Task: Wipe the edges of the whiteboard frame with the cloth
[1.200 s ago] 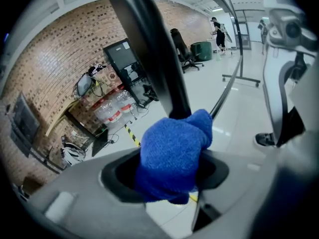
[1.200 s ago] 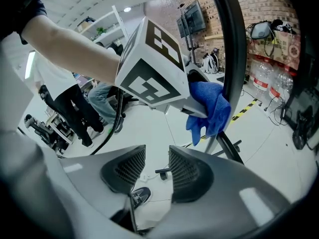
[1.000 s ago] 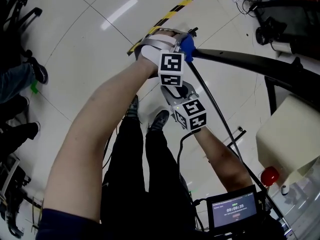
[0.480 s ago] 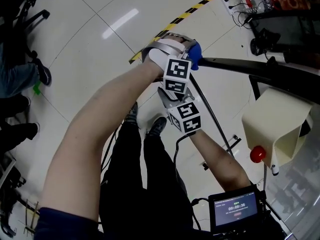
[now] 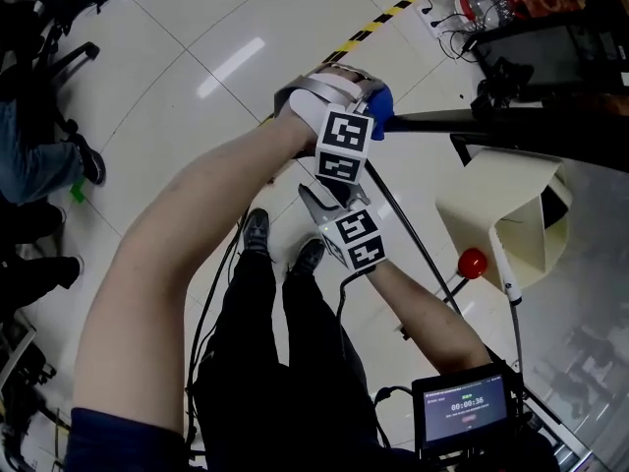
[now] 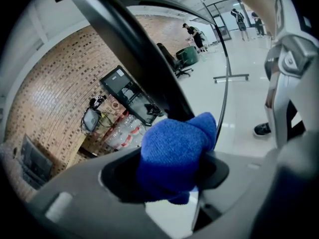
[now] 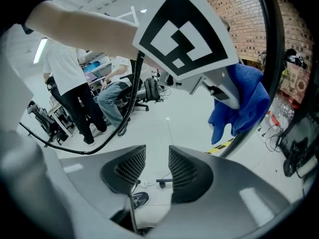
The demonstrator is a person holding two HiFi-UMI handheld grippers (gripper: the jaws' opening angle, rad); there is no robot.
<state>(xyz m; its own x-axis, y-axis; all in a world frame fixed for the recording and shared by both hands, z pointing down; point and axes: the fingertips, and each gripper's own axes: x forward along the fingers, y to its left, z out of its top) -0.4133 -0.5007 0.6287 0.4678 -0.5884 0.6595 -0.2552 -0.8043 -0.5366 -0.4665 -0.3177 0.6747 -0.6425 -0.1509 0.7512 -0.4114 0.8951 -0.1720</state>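
My left gripper (image 5: 371,104) is shut on a bunched blue cloth (image 5: 380,100) and holds it against the end of the black whiteboard frame (image 5: 462,121). In the left gripper view the cloth (image 6: 174,151) fills the space between the jaws, and the dark frame bar (image 6: 132,46) runs up just behind it. My right gripper (image 5: 322,198) sits just below the left one, open, with nothing between its mesh pads (image 7: 182,171). Its view shows the cloth (image 7: 239,103) hanging against the frame (image 7: 271,54) above it.
A cream housing (image 5: 511,209) with a red knob (image 5: 473,262) sits at the right by the glossy board. A thin black cable (image 5: 413,239) runs down from the frame. Yellow-black floor tape (image 5: 378,23), seated people (image 5: 39,165) at left, a small screen (image 5: 462,406) below.
The head view has swung, so the cream housing and board now sit closer to the grippers. The cloth stays clamped at the frame's end. The right gripper has drifted slightly left.
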